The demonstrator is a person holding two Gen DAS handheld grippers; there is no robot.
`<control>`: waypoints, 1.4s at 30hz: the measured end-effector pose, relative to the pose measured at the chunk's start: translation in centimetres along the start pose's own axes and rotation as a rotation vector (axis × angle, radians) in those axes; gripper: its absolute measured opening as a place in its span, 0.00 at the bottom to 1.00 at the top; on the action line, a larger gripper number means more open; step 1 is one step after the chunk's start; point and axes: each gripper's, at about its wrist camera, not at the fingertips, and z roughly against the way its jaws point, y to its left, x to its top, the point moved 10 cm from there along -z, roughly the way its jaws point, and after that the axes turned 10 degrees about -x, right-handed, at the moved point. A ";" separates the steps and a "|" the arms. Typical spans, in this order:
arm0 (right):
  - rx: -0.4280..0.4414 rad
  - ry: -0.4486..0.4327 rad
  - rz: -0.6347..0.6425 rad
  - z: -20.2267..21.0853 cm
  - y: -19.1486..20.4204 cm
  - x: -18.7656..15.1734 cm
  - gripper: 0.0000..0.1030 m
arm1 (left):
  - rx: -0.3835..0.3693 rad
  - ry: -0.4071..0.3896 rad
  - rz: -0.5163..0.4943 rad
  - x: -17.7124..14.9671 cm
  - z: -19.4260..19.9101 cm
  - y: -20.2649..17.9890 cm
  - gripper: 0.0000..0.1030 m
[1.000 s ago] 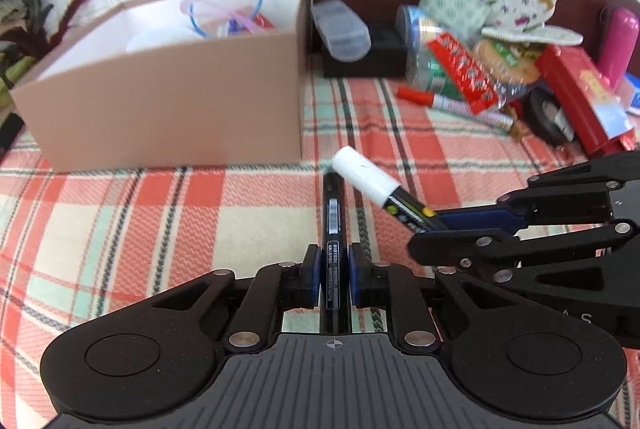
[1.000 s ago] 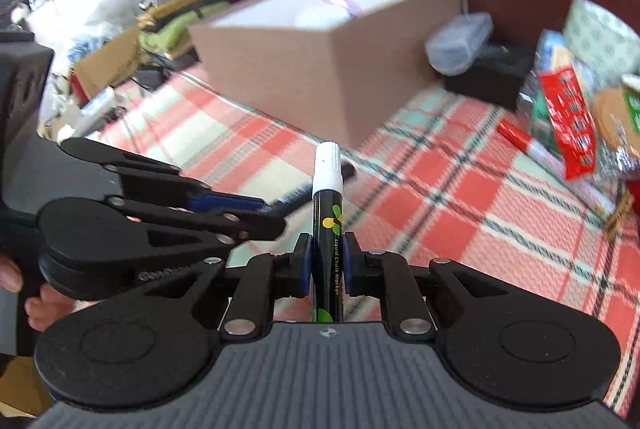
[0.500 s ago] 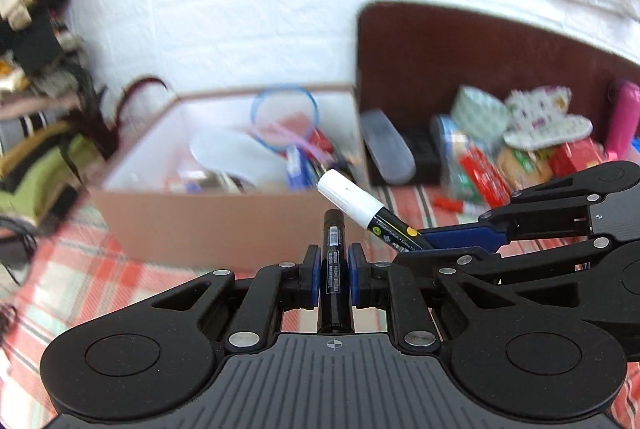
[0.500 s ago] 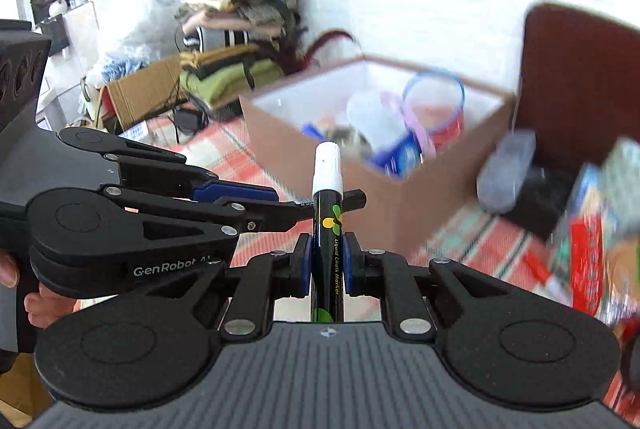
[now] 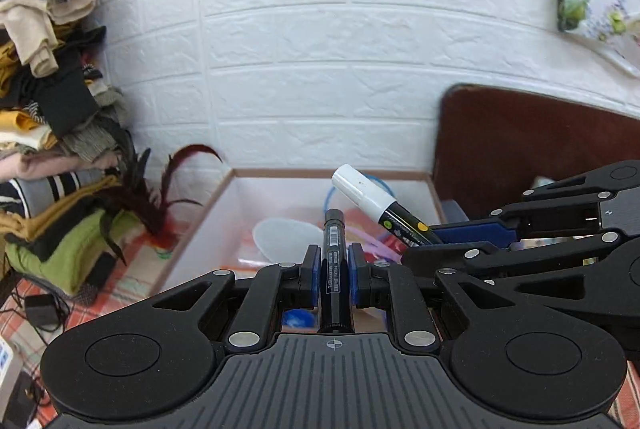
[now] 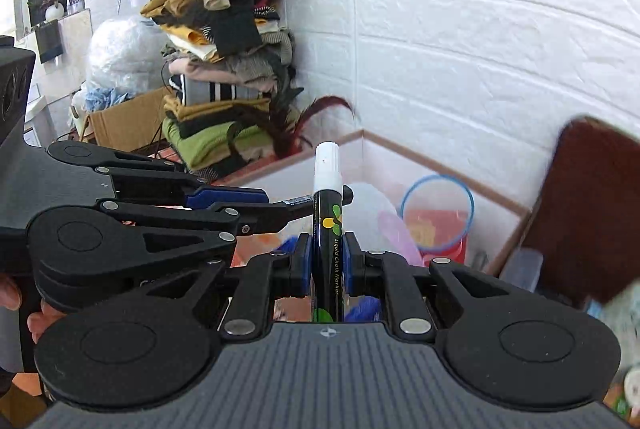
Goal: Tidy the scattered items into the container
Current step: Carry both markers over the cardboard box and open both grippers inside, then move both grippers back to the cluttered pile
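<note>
Left wrist: left tool clamps black pen, right tool clamps chalk marker, both over box. Tip down, release clear of the rim.

The box stands against the wall, open side up. To its left sits a stack of folded clothes; to its right, a board leans at the wall. Both grippers hang side by side above the box, the left gripper clamping a pen, the right gripper clamping a chalk marker. Inside the box lies a ring and, apparently, a lid.
</note>
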 end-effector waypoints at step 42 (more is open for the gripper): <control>-0.120 -0.114 -0.253 0.9 -5.1 -5.8 0.97 | 0.054 0.080 0.045 -6.1 -1.3 -0.3 0.90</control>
